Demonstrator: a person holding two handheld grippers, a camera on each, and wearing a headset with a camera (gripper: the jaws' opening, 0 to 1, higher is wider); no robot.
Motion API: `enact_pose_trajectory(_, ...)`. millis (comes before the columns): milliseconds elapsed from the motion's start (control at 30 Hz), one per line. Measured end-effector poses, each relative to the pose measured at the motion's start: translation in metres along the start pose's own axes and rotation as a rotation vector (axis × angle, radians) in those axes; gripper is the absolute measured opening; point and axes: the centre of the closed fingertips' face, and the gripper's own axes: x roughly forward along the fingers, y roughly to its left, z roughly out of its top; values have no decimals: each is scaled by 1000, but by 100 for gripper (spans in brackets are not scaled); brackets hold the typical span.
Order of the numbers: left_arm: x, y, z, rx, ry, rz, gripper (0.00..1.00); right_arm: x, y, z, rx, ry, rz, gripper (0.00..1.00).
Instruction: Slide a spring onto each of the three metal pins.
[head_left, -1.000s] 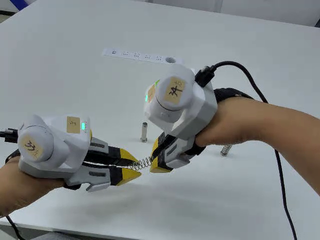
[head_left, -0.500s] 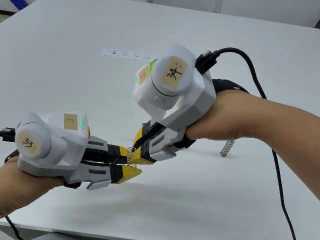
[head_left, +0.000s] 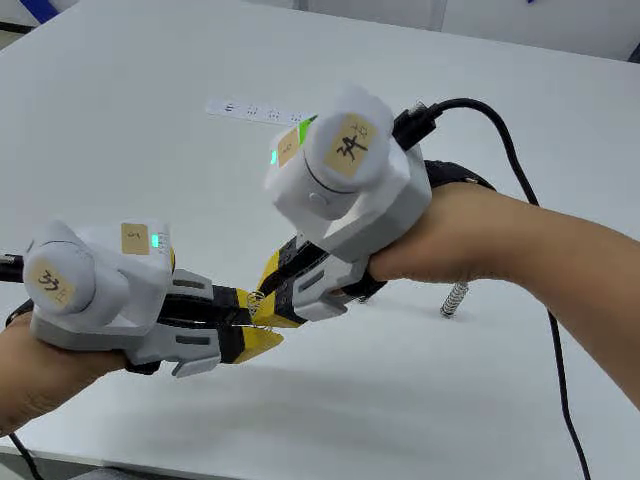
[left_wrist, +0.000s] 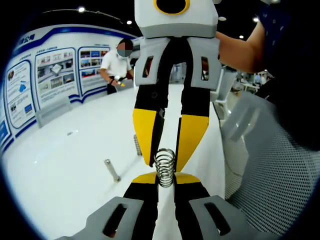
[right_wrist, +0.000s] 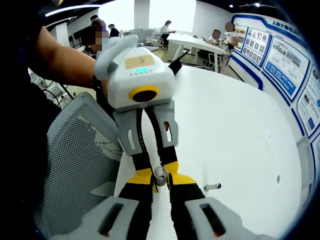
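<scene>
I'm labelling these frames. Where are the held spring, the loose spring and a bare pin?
Held spring (left_wrist: 165, 167): left gripper view, its middle coils.
Loose spring (head_left: 455, 297): head view, its middle coils.
Pin (left_wrist: 112, 170): left gripper view, middle of its shaft.

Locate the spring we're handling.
In the left gripper view the spring sits at centre, gripped where the left tongs and right tongs meet tip to tip.
</scene>
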Motion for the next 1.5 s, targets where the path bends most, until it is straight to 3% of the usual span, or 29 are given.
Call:
enact_pose_trajectory(667, 0, 3, -2, -26, 3, 11, 12, 0, -5, 2, 4, -6, -7, 11)
enact_pose_trajectory(767, -1, 7, -4, -30, 9, 31, 20, -2, -10, 2, 12, -11, -16, 11)
enact_pose_trajectory(1500, -16, 24, -12, -94, -5, 126, 45, -34, -56, -7, 111, -65, -162, 11)
